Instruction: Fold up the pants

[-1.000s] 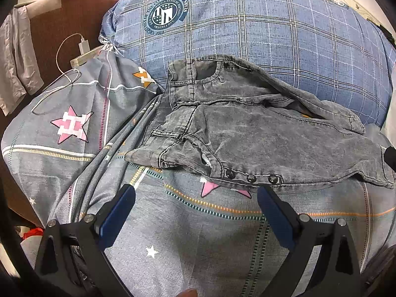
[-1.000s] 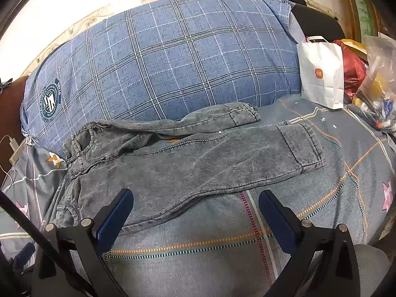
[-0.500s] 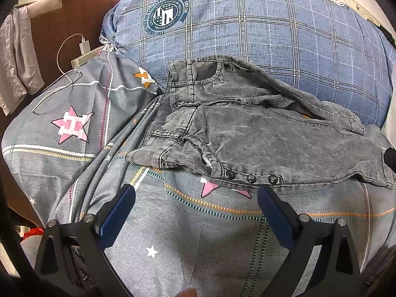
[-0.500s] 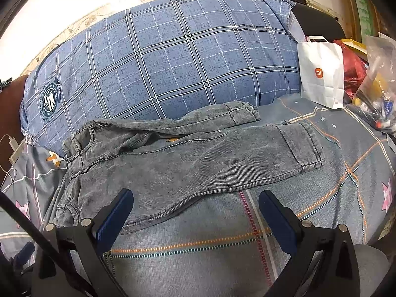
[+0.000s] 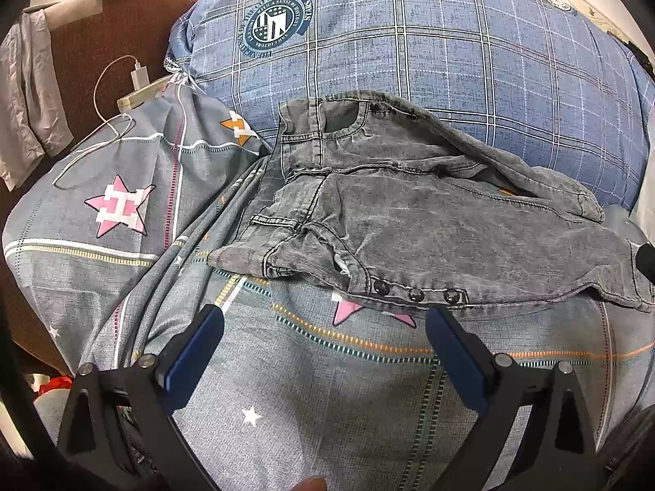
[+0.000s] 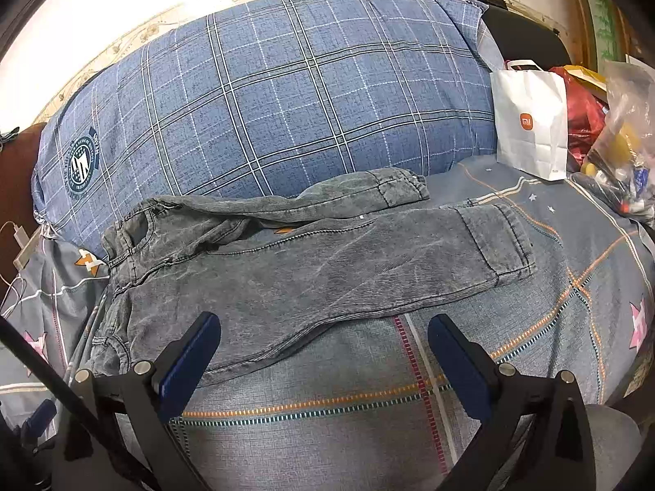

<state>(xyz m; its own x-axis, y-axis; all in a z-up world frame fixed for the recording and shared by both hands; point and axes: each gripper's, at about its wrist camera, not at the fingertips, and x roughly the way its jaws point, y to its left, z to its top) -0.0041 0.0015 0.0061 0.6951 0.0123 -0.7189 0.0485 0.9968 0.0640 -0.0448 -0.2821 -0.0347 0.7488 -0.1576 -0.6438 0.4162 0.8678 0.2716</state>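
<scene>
Lying unfolded, pants (image 6: 311,270), white bag (image 6: 532,131) nr.

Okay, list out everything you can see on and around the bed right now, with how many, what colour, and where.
pants: one, washed grey, spread across the bed, waist toward the left, legs toward the right
quilt: one, blue plaid, rolled up behind the pants
bed cover: one, grey with stripes and pink stars, under everything
charger: one, white with cable, far left by the brown headboard
paper bag: one, white, right of the quilt
plastic bags: several, red and clear, far right
left gripper: one, black with blue pads, open, empty, before the waistband
right gripper: one, same colours, open, empty, before the near leg
</scene>
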